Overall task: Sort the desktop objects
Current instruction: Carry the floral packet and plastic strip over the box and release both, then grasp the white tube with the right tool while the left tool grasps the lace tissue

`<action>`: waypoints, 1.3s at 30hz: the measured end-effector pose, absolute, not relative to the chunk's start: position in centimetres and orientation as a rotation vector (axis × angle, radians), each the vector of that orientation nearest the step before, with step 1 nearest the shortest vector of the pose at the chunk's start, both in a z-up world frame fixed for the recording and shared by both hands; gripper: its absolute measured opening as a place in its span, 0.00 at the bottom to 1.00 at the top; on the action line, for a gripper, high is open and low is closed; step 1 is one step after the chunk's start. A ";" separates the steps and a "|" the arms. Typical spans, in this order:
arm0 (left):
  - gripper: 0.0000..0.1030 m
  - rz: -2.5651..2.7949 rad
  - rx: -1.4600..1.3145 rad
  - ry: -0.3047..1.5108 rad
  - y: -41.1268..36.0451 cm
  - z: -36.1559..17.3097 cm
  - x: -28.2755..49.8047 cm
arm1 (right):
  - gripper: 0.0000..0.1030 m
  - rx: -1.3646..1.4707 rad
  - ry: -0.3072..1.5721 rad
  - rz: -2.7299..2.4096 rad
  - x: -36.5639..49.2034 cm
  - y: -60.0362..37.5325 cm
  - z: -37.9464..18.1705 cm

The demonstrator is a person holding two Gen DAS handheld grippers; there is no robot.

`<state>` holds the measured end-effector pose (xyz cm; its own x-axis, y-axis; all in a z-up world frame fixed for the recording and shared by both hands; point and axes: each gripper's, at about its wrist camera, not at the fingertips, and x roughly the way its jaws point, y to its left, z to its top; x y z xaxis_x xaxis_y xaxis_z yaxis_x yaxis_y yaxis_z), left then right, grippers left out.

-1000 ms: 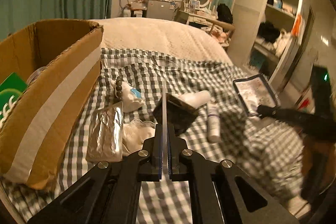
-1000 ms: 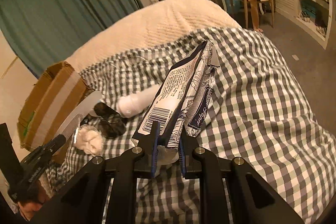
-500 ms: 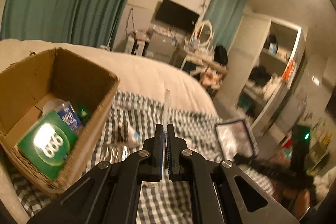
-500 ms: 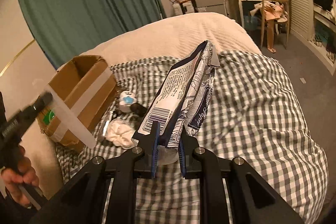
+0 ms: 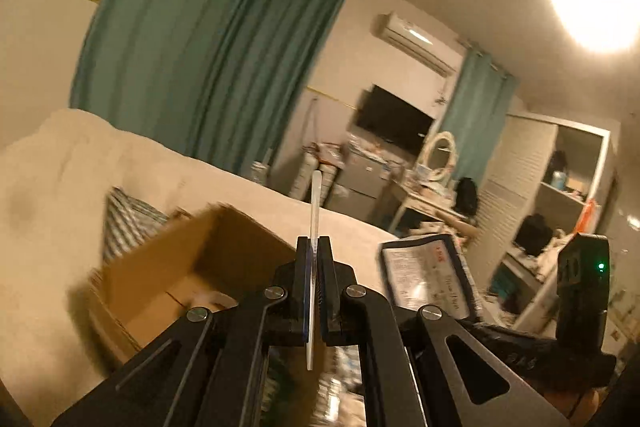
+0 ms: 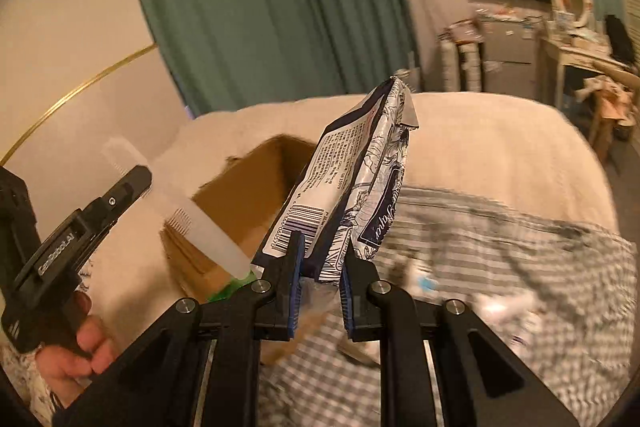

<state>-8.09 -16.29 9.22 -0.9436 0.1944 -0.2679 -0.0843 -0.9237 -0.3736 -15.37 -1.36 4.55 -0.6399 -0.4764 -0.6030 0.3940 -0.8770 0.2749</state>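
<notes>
My left gripper [image 5: 315, 255] is shut on a thin translucent white comb [image 5: 315, 211], seen edge-on and sticking up above the open cardboard box [image 5: 188, 267]. In the right wrist view the same comb [image 6: 192, 211] slants over the cardboard box [image 6: 248, 195], held by the left gripper [image 6: 136, 179] with a hand below it. My right gripper [image 6: 320, 259] is shut on a dark blue and white tissue pack [image 6: 352, 179], held upright just right of the box. That tissue pack [image 5: 428, 283] shows at right in the left wrist view.
A cream bedspread [image 6: 480, 147] and a checked blanket [image 6: 520, 267] with several blurred small items lie right of the box. Green curtains [image 6: 260, 7], a TV [image 5: 394, 127], a cluttered desk with a round mirror [image 5: 440, 151] and open shelves [image 5: 560, 207] stand beyond the bed.
Both grippers have swung left and up toward the cardboard box, carrying the comb and the tissue pack. The items on the blanket have dropped out of the left wrist view.
</notes>
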 end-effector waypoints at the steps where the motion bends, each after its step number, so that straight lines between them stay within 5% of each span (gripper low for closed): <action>1: 0.03 2.926 -0.466 -0.543 -16.9 9.1 -8.8 | 0.15 0.972 -0.156 -2.461 -16.1 -2.6 4.0; 6: 0.05 2.934 -0.623 -0.589 -18.3 6.1 -11.3 | 0.25 1.001 -0.190 -2.539 -17.3 -3.9 3.2; 8: 0.11 2.922 -0.706 -0.608 -18.6 4.9 -12.2 | 0.49 0.961 -0.248 -2.549 -16.8 -2.5 3.8; 10: 0.52 2.945 -0.760 -0.636 -18.9 4.1 -12.5 | 0.52 0.930 -0.252 -2.605 -16.1 -0.5 4.6; 12: 0.81 2.989 -0.724 -0.693 -19.2 4.0 -11.8 | 0.52 0.929 -0.215 -2.663 -15.0 1.6 5.2; 13: 0.83 3.003 -0.701 -0.716 -19.3 4.1 -11.3 | 0.52 0.937 -0.199 -2.693 -14.4 2.9 5.3; 22: 0.99 2.948 -0.710 -0.514 -11.9 5.2 -6.6 | 0.52 1.126 -0.175 -2.866 -9.6 14.2 -0.4; 32: 1.00 2.761 -0.977 -0.221 0.4 -3.7 -6.0 | 0.52 1.310 -0.454 -2.749 -9.6 21.2 -11.2; 39: 1.00 2.816 -1.147 -0.269 0.6 -8.7 -9.2 | 0.52 1.321 -0.394 -2.716 -11.7 19.4 -14.0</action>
<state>-9.24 0.56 -8.67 -0.7141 0.1485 -0.6841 -0.0163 -0.9805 -0.1958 -11.65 19.44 -13.96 -0.6201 -0.1967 -0.7595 -0.0272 -0.9621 0.2714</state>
